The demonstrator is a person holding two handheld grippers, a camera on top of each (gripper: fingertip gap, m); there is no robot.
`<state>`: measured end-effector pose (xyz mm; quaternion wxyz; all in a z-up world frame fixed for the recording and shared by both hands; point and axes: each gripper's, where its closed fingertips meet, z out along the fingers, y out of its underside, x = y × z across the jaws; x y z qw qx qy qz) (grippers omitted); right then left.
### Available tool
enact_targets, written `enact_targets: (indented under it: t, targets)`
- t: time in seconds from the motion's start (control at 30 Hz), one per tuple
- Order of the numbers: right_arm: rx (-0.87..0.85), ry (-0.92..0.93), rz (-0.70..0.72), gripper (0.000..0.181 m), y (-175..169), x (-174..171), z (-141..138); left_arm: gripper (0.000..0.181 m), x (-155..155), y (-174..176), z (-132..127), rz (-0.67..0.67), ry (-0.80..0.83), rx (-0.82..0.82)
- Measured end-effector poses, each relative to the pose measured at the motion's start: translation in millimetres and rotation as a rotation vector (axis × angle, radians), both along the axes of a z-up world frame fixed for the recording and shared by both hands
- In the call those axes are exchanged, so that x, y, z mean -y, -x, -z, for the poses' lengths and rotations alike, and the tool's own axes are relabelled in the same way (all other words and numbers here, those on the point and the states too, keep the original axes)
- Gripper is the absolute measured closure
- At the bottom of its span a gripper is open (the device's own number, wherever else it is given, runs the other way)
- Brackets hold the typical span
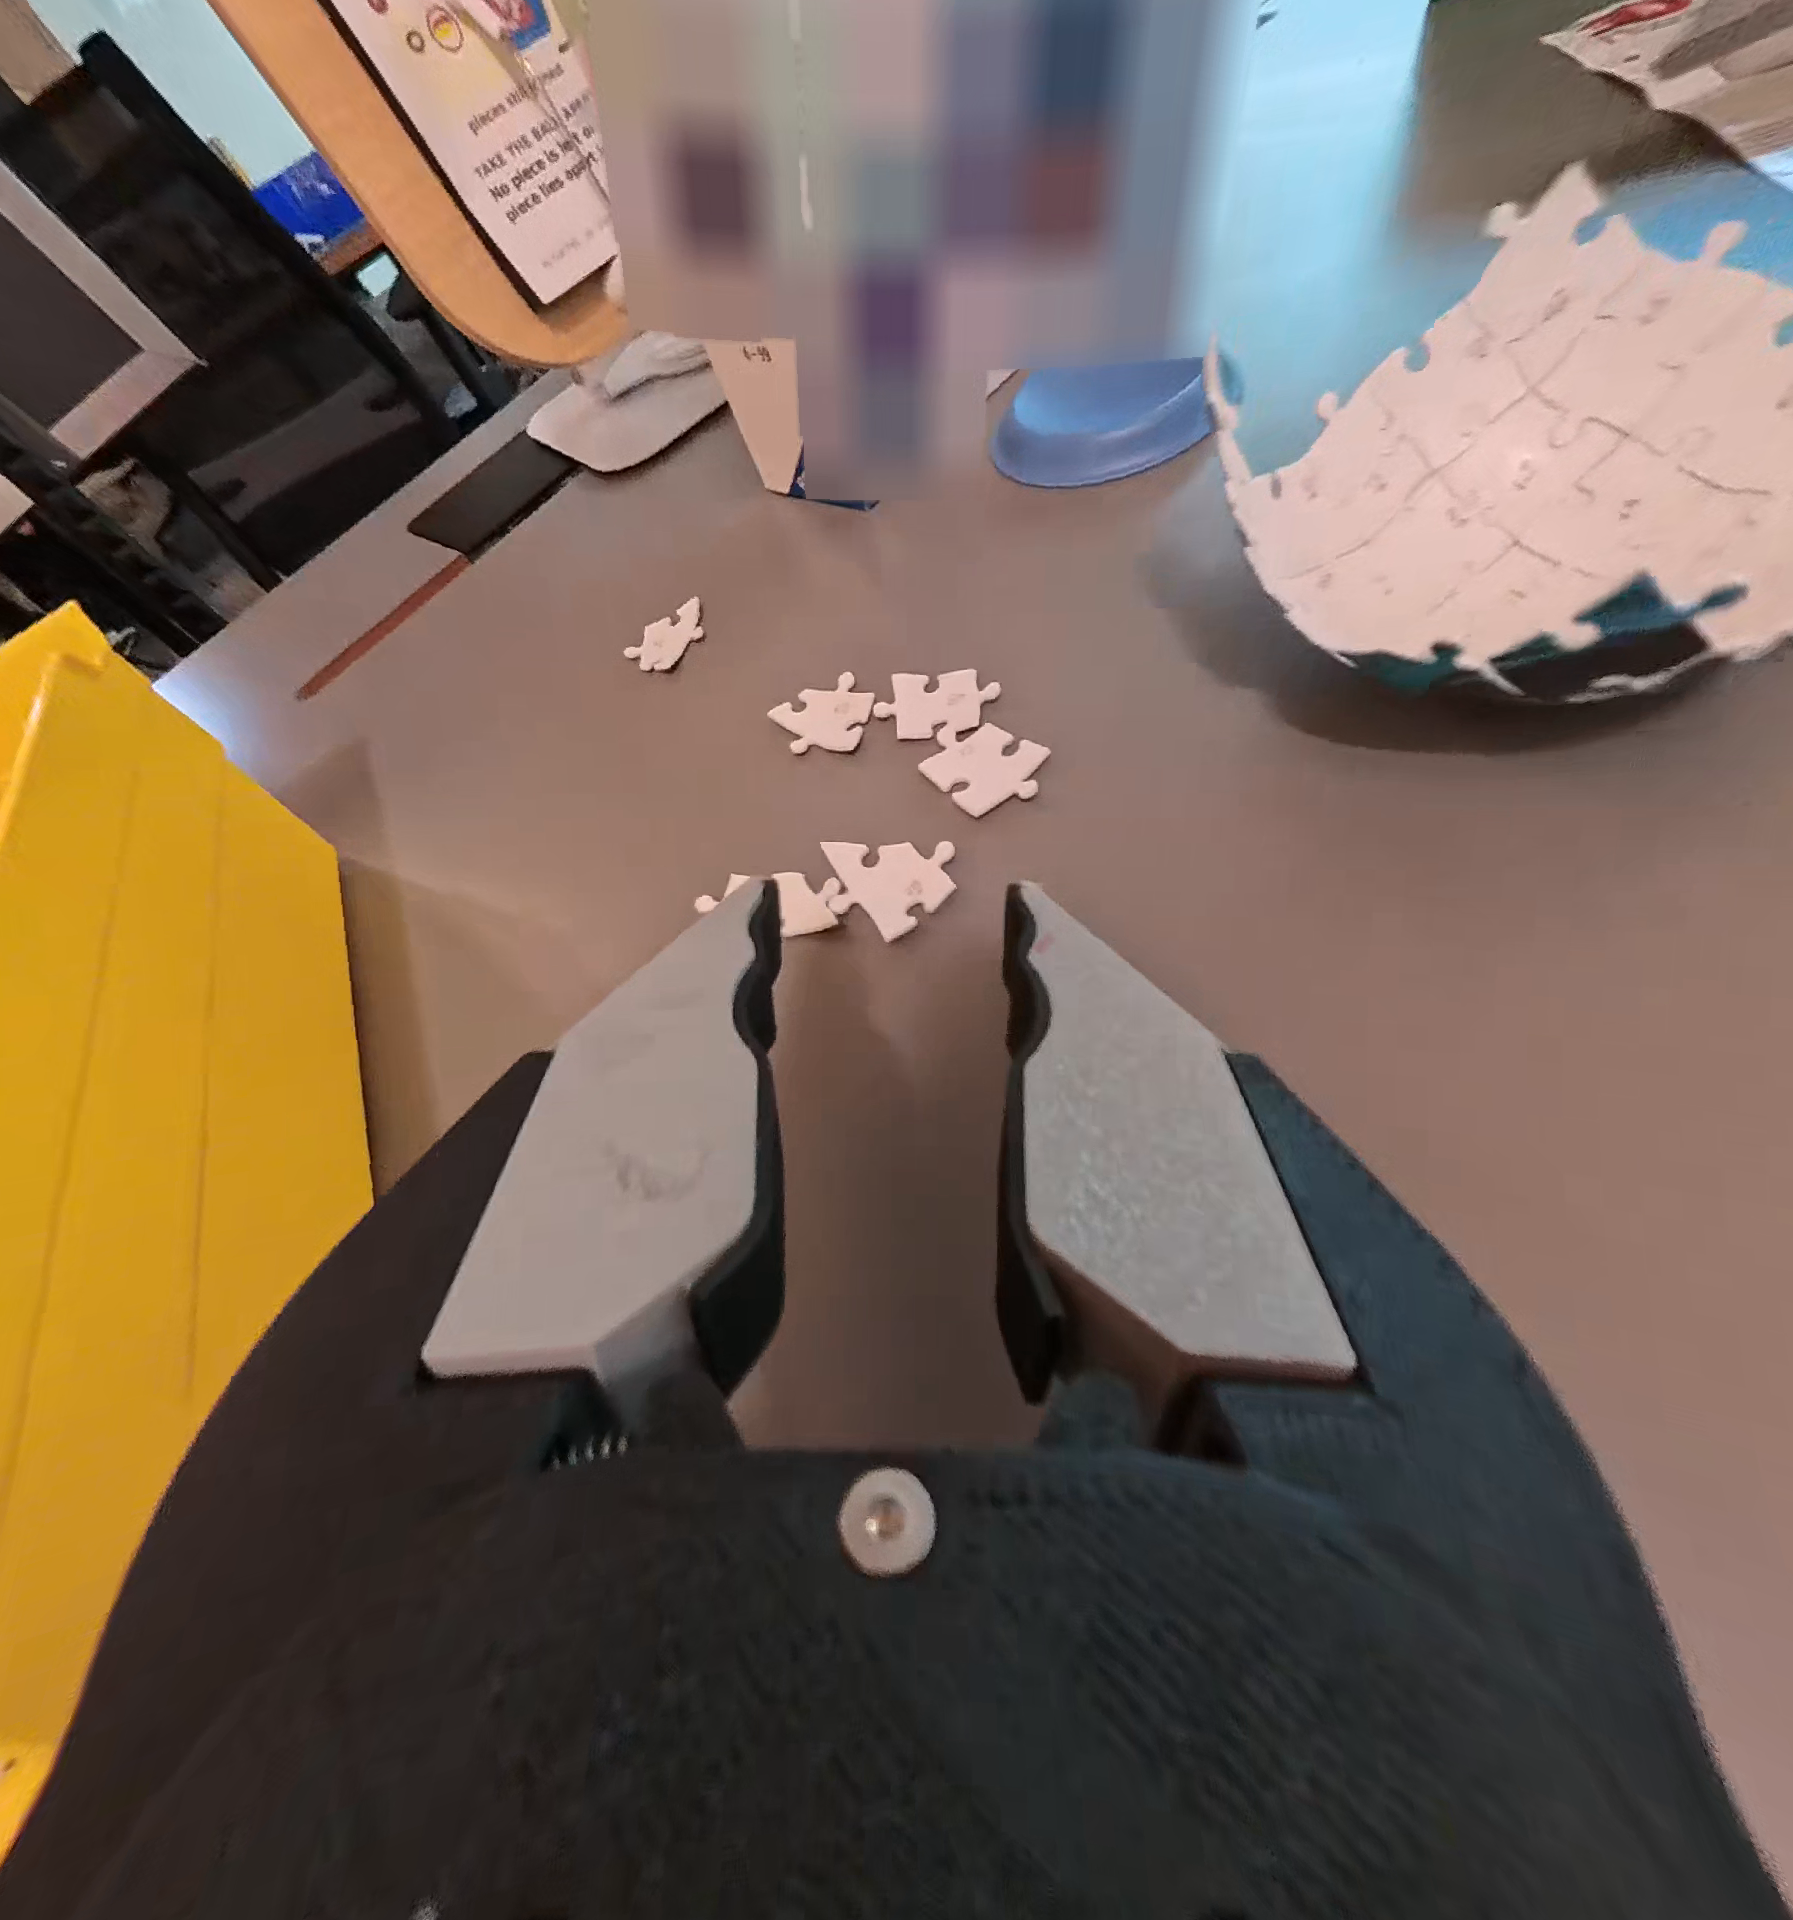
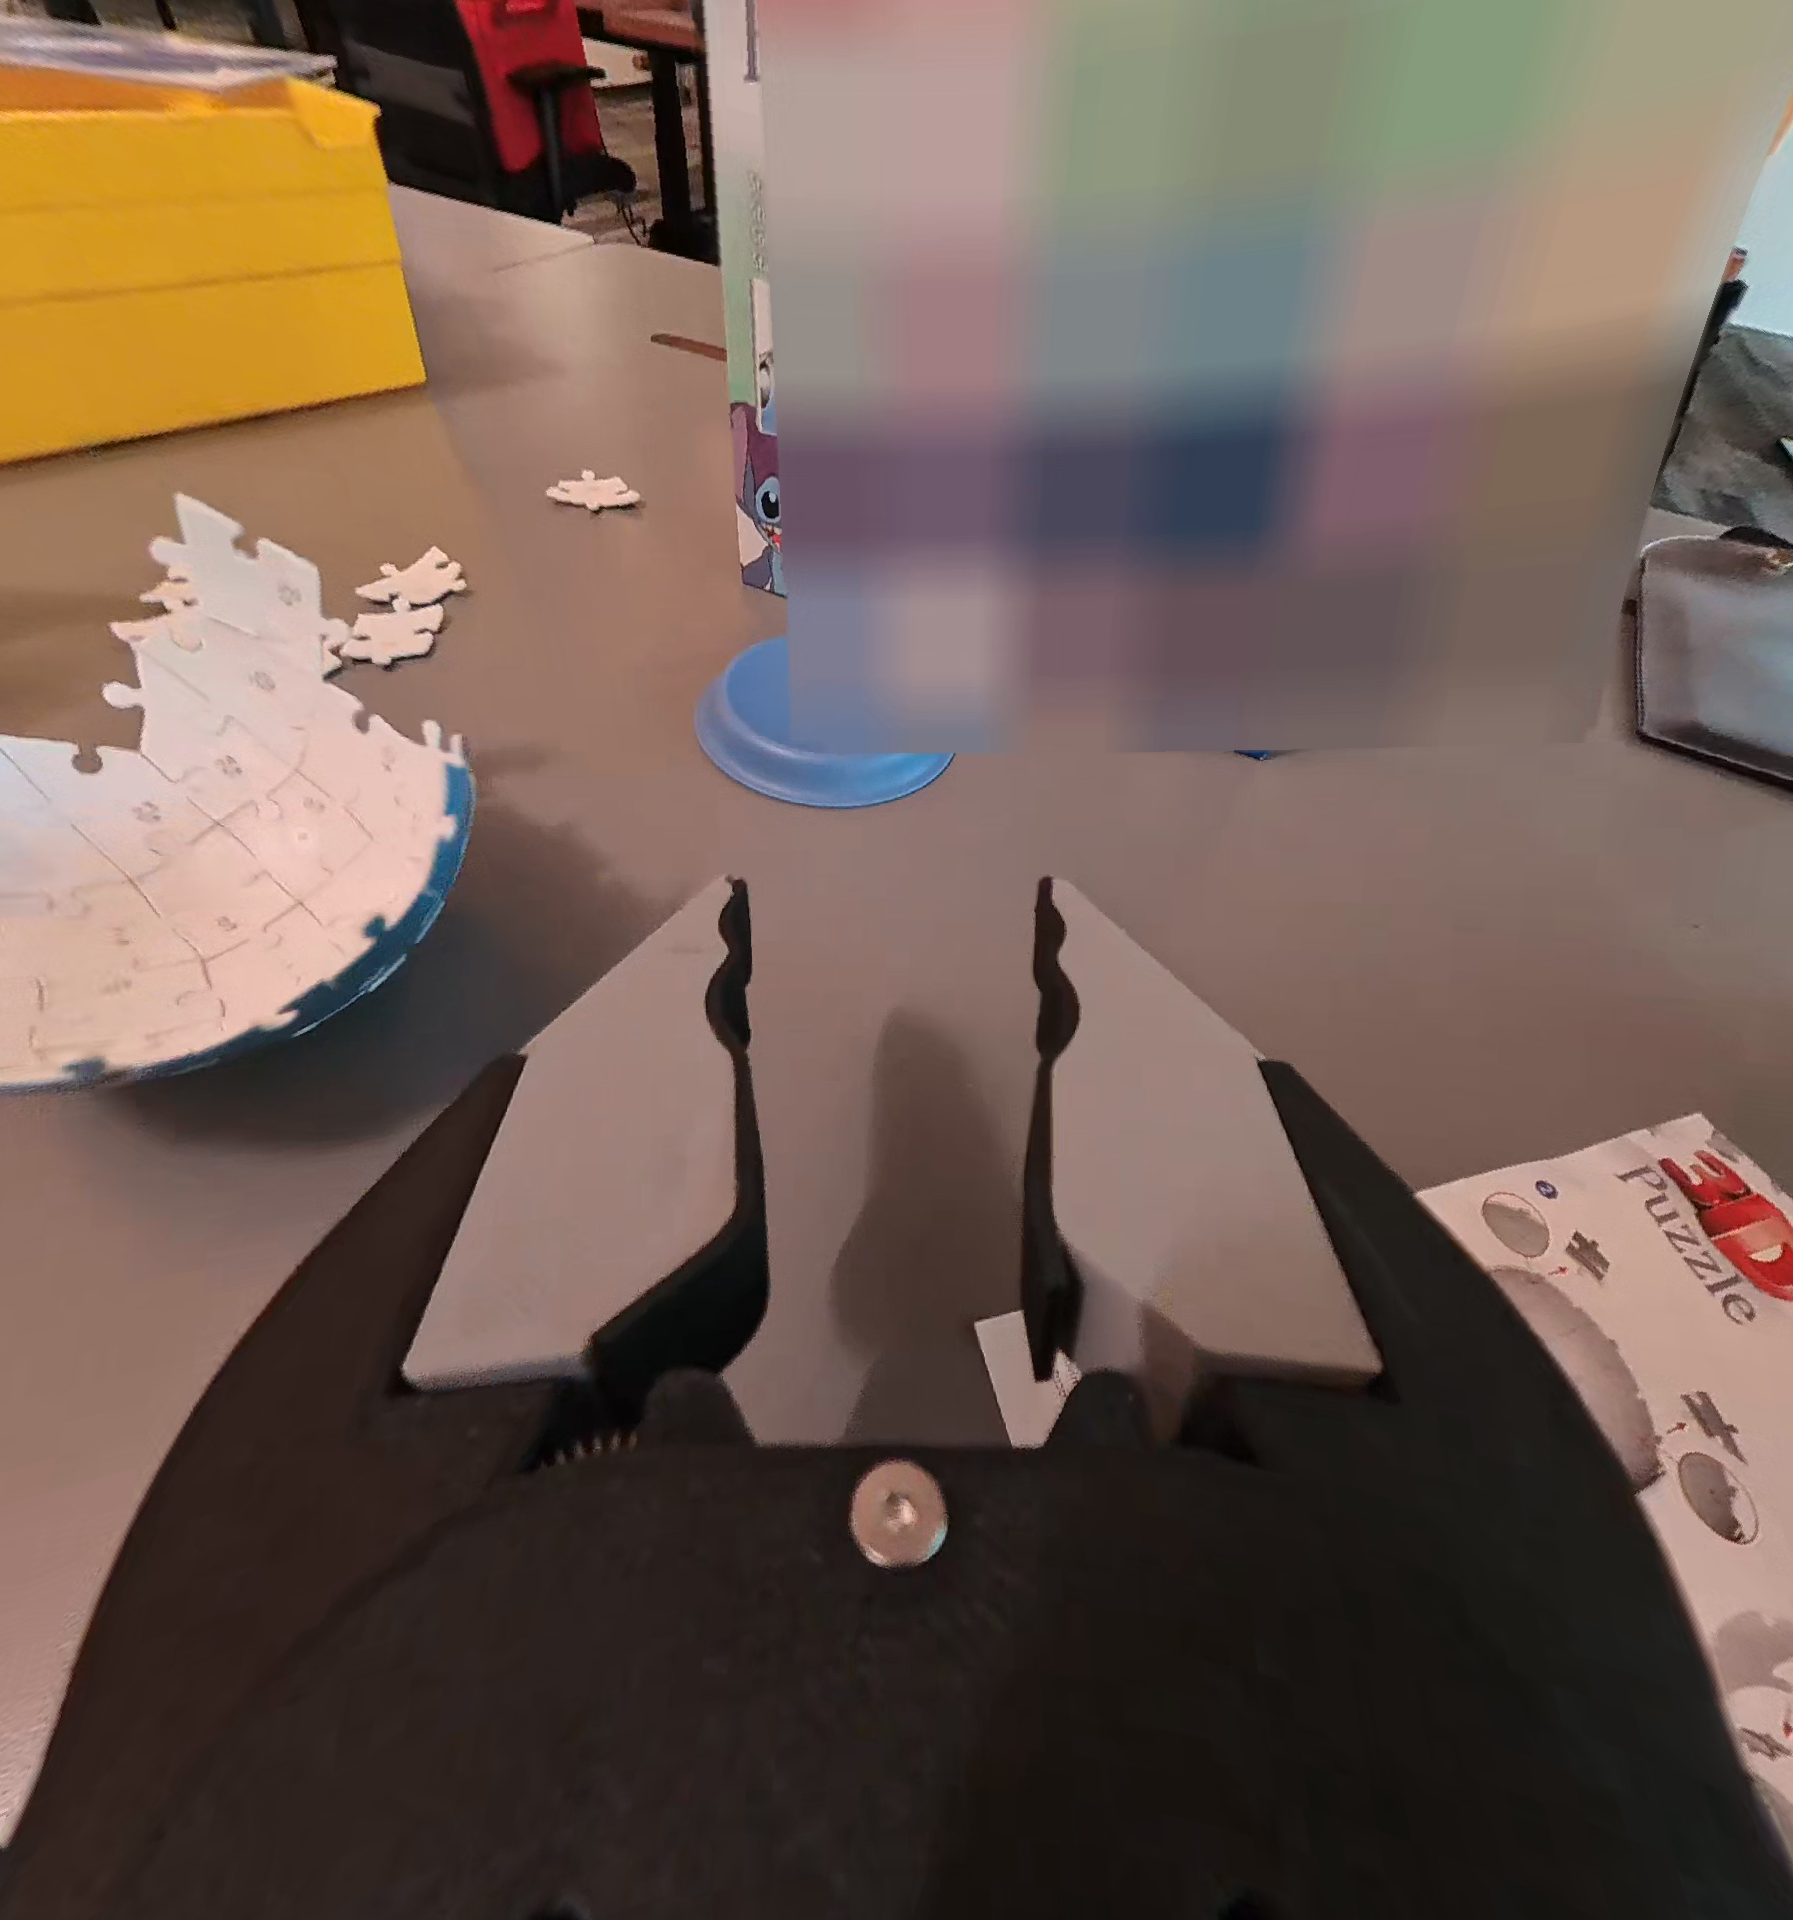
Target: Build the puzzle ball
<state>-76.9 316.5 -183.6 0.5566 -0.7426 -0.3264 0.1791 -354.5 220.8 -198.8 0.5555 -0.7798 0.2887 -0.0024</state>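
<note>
Both grippers hang above the grey desk (image 1: pixel 1287 1039) with nothing in them. The left gripper (image 1: pixel 890 904) has its fingers (image 1: pixel 663 1039) spread apart, tips just short of a loose scatter of white puzzle pieces (image 1: pixel 897 769); the nearest piece (image 1: pixel 892 885) lies right past the tips, and another one is partly hidden behind the left fingertip. The right gripper (image 2: pixel 890 894) is spread apart too, over bare desk. The half-built puzzle ball (image 2: pixel 175 883) sits on the desk off to its left like a bowl, white inside, blue outside, with a jagged rim. A blue round stand (image 2: pixel 819 769) is straight ahead by an upright box that's mostly blurred out. A yellow bin (image 1: pixel 123 1143) sits at the far left, and a printed instruction sheet (image 2: pixel 1702 1403) lies by the right gripper.
</note>
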Motion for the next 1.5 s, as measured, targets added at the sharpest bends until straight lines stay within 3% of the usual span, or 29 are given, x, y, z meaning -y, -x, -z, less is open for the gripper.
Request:
enact_targets:
  t: [0.13,0.3,0.4,0.47,0.63,0.8,0.9,0.93,0.97,1.07,1.13,1.17,1.23,1.3,1.33,1.37,1.4,1.5]
  targets:
    - [0.095,-0.080,-0.037,0.133,9.9,8.6,2.3,0.140,3.9,-4.1,3.1,0.020,-0.001,-0.040]
    - [0.216,-0.161,-0.077,0.150,20.5,17.1,8.7,0.140,3.2,-5.0,9.9,-0.002,-0.008,-0.138]
    - [0.252,-0.126,-0.061,0.147,19.9,12.9,16.2,0.141,1.0,-3.2,15.9,-0.028,-0.002,-0.202]
    - [0.263,-0.103,-0.047,0.143,18.7,10.0,19.5,0.153,-1.8,-2.3,21.0,-0.019,0.035,-0.201]
    - [0.264,-0.091,0.010,0.132,11.9,2.9,20.1,0.149,-13.8,15.6,22.3,-0.068,0.152,-0.017]
    - [0.222,-0.085,0.080,0.127,1.0,-4.3,15.0,0.146,-18.8,34.7,6.6,-0.127,0.147,0.206]
    - [0.217,-0.042,0.108,0.120,-3.3,-9.5,18.9,0.146,-20.4,39.7,5.5,-0.149,0.154,0.245]
    - [0.225,-0.030,0.113,0.136,-4.0,-10.6,21.0,0.150,-21.5,41.5,6.8,-0.163,0.160,0.242]
    - [0.240,-0.027,0.109,0.181,-3.6,-10.0,22.9,0.175,-22.2,43.2,8.1,-0.177,0.161,0.225]
    - [0.290,-0.040,0.150,0.181,-8.8,-13.1,26.1,0.181,-27.6,57.3,3.9,-0.275,0.081,0.126]
    - [0.265,-0.040,0.134,0.181,-7.8,-11.7,23.7,0.181,-29.2,54.7,9.5,-0.263,0.111,0.100]
    - [0.243,-0.049,0.130,0.177,-8.1,-11.1,20.6,0.181,-29.4,53.8,11.5,-0.257,0.124,0.098]
    - [0.214,-0.052,0.155,0.141,-12.5,-13.4,16.9,0.174,-29.2,52.7,11.2,-0.248,0.125,0.104]
    - [0.207,-0.030,0.155,0.139,-13.2,-14.5,18.5,0.161,-29.6,52.1,12.1,-0.244,0.129,0.097]
    - [0.211,-0.023,0.155,0.146,-13.2,-14.8,19.8,0.159,-29.4,50.9,12.9,-0.237,0.132,0.088]
    - [0.217,-0.021,0.152,0.181,-12.8,-14.5,20.6,0.172,-29.9,51.1,12.3,-0.241,0.121,0.070]
    - [0.226,-0.030,0.158,0.181,-13.4,-14.7,20.4,0.181,-31.2,53.9,9.4,-0.261,0.086,0.037]
    - [0.234,-0.058,0.153,0.181,-12.3,-13.6,18.4,0.181,-34.9,61.5,6.7,-0.320,0.023,-0.069]
